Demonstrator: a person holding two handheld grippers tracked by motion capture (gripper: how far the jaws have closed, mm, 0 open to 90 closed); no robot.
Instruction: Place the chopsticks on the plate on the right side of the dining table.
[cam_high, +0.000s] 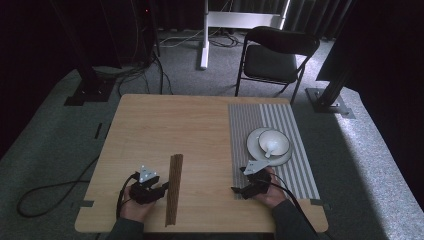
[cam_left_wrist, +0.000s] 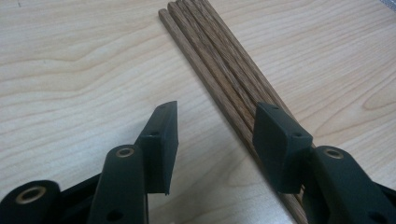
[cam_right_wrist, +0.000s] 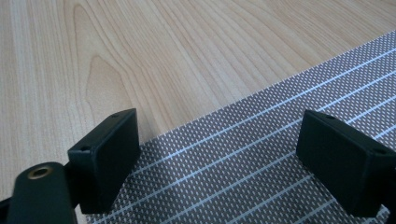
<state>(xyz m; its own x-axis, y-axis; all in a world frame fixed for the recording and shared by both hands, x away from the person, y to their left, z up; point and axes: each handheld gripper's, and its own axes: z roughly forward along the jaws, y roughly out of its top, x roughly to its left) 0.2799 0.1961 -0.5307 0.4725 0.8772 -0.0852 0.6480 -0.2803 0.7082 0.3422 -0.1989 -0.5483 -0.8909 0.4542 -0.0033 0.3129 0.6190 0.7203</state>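
where jaw overlaps, chopsticks (cam_left_wrist: 219, 70) partly hidden

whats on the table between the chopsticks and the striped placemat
Nothing: in the high view, the stretch of table between the chopsticks and the placemat is bare wood.

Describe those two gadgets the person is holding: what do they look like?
Both the left gripper and the right gripper are black, each with a grey three-cornered plate on top and a black cable trailing back. Each ends in two flat, blocky black jaws on arms with brass-coloured rivets. The person wears dark grey sleeves.
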